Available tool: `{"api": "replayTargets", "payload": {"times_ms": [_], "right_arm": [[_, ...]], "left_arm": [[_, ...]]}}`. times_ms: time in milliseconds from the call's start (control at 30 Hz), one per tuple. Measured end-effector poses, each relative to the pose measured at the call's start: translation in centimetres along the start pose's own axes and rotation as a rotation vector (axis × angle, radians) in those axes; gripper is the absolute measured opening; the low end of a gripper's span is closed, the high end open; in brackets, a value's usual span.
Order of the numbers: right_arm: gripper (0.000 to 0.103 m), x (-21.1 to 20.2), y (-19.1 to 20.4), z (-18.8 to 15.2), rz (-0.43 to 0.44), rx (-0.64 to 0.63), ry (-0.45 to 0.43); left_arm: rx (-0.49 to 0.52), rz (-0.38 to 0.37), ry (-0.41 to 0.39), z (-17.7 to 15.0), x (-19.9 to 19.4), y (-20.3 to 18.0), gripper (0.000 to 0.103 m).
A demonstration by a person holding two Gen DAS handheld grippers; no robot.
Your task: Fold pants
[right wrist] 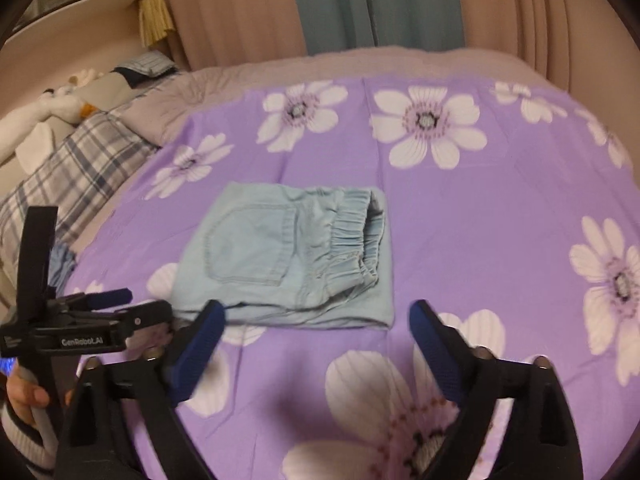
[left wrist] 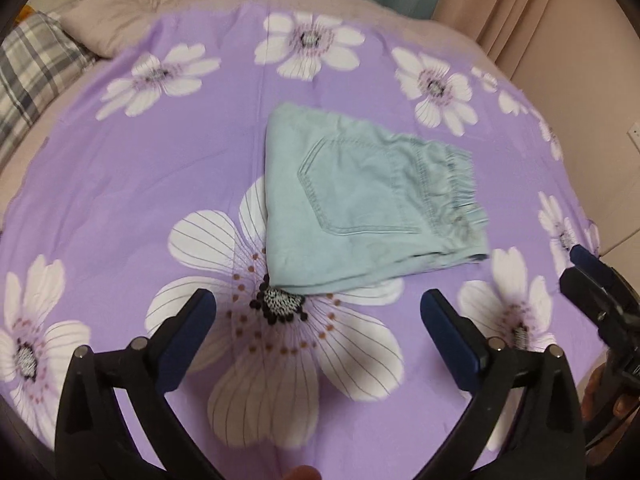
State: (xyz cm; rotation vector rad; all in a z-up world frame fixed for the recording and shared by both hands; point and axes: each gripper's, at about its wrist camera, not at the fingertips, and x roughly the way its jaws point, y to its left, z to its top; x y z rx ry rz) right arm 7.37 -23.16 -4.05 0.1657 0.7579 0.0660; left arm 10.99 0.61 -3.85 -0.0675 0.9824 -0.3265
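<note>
Left wrist view: pale blue denim pants (left wrist: 360,204) lie folded into a compact stack on the purple flowered bedsheet (left wrist: 140,168) — folding appears complete. Left gripper (left wrist: 318,304) and right gripper (right wrist: 316,316) — jaws wide, empty.

L hand-held gripper (left wrist: 318,310): jaws wide apart, nothing between them, hovering just short of the pants' (left wrist: 360,204) near edge. R hand-held gripper (right wrist: 316,322): jaws also spread, empty, near the same edge, to the right of the L one. Neither touches the pants.
</note>
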Motion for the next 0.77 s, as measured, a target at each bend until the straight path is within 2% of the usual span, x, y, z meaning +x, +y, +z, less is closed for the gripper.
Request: {"api": "replayTargets", "payload": {"times_ms": [100, 333, 767], "right_arm": [[0.097, -2.2, 1.2, 0.0, 0.001, -0.027, -0.024], [0.1, -5.7, 2.9, -0.3, -0.003, -0.053, -0.084], [0.1, -8.3, 4.2, -1.3, 0.008, -0.053, -0.13]], "left_arm": [[-0.004, 0.037, -0.029, -0.6, -2.9, -0.6, 0.102], [-0.004, 0.015, -0.055, -2.1, -7.1, -1.0, 0.102], [0.042, 0.004, -0.087, -3.2, -9.8, -2.4, 0.102]]}}
